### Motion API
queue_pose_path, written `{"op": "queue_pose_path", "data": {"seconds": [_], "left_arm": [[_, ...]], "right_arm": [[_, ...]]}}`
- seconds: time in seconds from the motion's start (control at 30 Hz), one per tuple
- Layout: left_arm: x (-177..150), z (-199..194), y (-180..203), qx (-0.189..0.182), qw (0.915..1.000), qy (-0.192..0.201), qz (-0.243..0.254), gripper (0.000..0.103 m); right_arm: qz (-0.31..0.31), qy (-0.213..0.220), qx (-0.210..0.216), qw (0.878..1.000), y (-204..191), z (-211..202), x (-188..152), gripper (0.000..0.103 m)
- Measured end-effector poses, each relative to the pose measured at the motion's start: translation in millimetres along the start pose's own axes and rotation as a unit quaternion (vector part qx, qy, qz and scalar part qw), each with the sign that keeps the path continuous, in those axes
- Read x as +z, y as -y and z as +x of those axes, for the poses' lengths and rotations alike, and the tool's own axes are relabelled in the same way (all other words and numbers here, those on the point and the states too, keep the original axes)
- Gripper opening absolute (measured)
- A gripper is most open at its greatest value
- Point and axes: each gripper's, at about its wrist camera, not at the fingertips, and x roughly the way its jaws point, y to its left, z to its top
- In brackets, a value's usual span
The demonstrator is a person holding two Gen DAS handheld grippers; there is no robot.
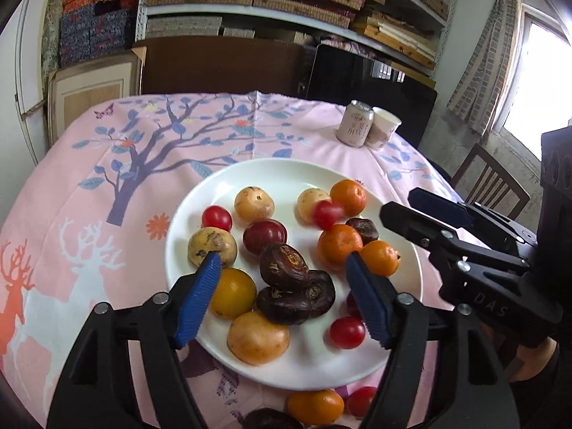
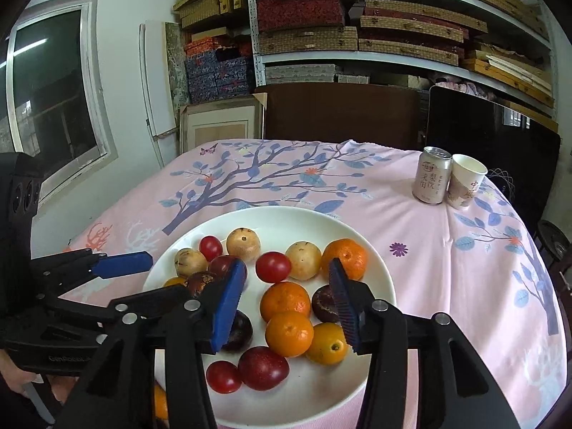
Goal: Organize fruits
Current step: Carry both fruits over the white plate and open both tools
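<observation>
A white plate (image 1: 200, 207) (image 2: 371, 261) on the pink tablecloth holds several fruits: oranges (image 1: 339, 248) (image 2: 285, 301), pale round fruits (image 1: 254, 204) (image 2: 243, 244), cherry tomatoes (image 1: 217, 217) (image 2: 273, 266), dark brown fruits (image 1: 284, 262) and a plum (image 1: 265, 236) (image 2: 263, 367). One cherry tomato (image 1: 327, 213) is blurred above the plate. My left gripper (image 1: 286, 293) is open and empty over the plate's near side. My right gripper (image 2: 286, 304) is open and empty over the oranges; it shows at the right of the left wrist view (image 1: 411, 207).
An orange (image 1: 315, 407), a cherry tomato (image 1: 361, 401) and a dark fruit (image 1: 268, 420) lie on the cloth near the plate's front rim. A drink can (image 2: 432, 175) and a paper cup (image 2: 464, 186) stand at the far right. Shelves of boxes stand behind.
</observation>
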Motion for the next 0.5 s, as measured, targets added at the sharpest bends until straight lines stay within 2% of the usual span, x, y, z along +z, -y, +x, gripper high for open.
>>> {"op": "queue_pose_path", "data": {"seconds": [0.03,0.2,0.37,0.5], "left_arm": [[-3,-7,1,-0.002,1.0000,0.004,0.001,0.071],[-47,-46,7,-0.008,0.9990,0.008,0.044,0.076],[-104,-59,16,-0.005,0.9946,-0.040,0.095,0.076],[-132,-64,18,0.006,0.9925,-0.061,0.105,0.076]], "right_arm": [[0.006,0.006,0.002,1.000,2,-8,-3,0.051],[0.036,0.034,0.012,0.999,14,-55,-43,0.071],[0.046,0.003,0.010,0.999,20,-66,-80,0.072],[0.033,-0.006,0.002,0.999,15,-67,-95,0.072]]}}
